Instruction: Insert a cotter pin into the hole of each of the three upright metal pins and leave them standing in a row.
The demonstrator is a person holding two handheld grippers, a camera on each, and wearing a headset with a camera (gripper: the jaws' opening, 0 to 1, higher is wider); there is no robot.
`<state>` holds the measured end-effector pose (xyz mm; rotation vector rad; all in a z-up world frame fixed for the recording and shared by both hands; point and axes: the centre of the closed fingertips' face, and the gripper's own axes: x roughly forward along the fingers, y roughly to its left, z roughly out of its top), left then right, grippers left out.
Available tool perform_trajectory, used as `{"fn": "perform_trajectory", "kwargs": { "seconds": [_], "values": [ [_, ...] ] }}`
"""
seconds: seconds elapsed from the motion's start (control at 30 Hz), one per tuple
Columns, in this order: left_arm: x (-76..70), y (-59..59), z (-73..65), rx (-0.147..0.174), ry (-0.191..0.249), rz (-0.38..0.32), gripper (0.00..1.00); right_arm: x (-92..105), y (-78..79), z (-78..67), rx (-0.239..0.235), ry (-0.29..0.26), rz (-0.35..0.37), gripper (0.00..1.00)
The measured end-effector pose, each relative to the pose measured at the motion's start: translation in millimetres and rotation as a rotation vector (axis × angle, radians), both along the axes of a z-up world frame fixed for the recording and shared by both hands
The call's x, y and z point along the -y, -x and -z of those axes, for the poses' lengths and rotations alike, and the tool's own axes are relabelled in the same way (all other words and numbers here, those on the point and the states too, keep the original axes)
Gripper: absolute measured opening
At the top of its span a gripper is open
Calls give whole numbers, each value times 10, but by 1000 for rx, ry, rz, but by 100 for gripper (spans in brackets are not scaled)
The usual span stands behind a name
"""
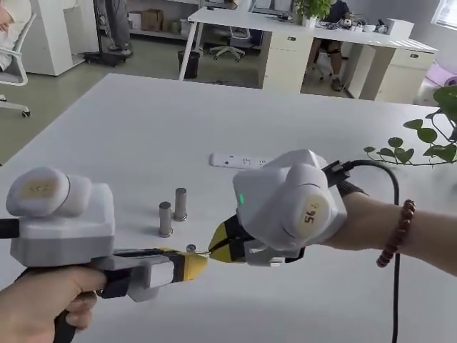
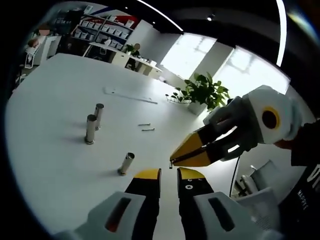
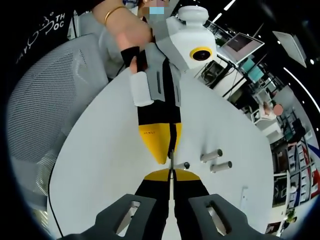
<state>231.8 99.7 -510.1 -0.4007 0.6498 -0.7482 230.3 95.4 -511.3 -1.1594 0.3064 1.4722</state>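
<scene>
Two grey metal pins (image 1: 165, 218) (image 1: 181, 204) stand upright side by side on the white table (image 1: 143, 136). A third metal pin (image 2: 126, 163) stands nearer to me, and in the head view its top (image 1: 191, 248) peeks out beside the grippers. My right gripper (image 3: 170, 174) is shut on a thin cotter pin (image 3: 170, 162), which points at the left gripper's yellow tips (image 3: 161, 145). My left gripper (image 2: 169, 175) sits tip to tip with the right gripper (image 2: 172, 161), its jaws a narrow gap apart. Two spare cotter pins (image 2: 146, 127) lie on the table.
A white power strip (image 1: 239, 160) lies beyond the metal pins. A potted plant (image 1: 428, 136) reaches in at the table's right edge, and a black cable (image 1: 395, 236) runs from the right gripper. Desks and chairs stand in the background.
</scene>
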Motion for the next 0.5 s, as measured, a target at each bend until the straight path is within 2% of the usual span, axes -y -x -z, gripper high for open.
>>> {"fn": "perform_trajectory", "kwargs": {
  "seconds": [0.2, 0.37, 0.5],
  "values": [
    [34, 3, -44, -18, 53, -10, 6, 6, 13, -12, 7, 5, -11, 0],
    [46, -15, -85, -57, 133, -38, 4, 12, 8, -20, 17, 10, -15, 0],
    [31, -30, -85, -69, 153, -59, 2, 3, 15, -15, 18, 10, -18, 0]
  ]
}}
